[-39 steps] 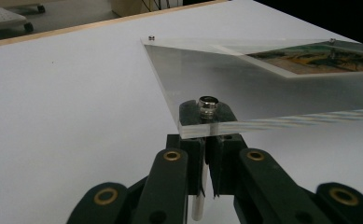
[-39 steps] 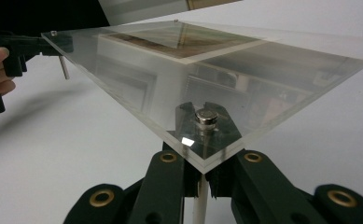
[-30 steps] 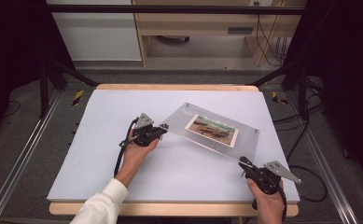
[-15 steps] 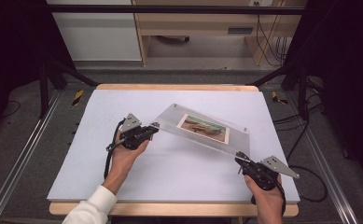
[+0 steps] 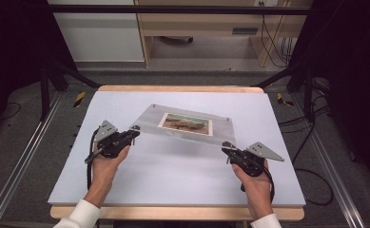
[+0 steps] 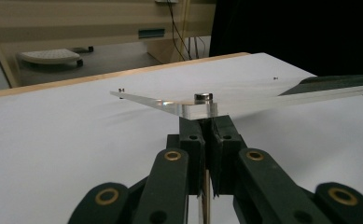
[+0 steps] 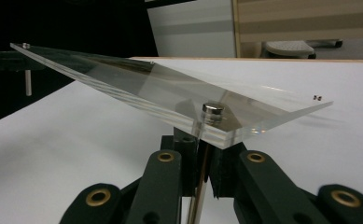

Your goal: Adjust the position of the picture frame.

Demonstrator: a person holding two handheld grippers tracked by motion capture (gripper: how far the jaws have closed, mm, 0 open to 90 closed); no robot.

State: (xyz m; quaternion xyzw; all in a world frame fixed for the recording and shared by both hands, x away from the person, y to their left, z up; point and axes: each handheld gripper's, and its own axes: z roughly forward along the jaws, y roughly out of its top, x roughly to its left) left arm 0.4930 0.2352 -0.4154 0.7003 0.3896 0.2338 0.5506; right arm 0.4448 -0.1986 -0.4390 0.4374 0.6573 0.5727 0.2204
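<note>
The clear acrylic photo frame (image 5: pixel 187 124) hangs above the white tabletop (image 5: pixel 173 180), carried by 2 corners: the left gripper (image 5: pixel 134 132) clenched on 1, the right gripper (image 5: pixel 226 148) clenched on the other

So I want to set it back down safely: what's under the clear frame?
Under the clear frame, held up by the left gripper and right gripper, only the white tabletop shows; the printed photo hides a patch.
</note>
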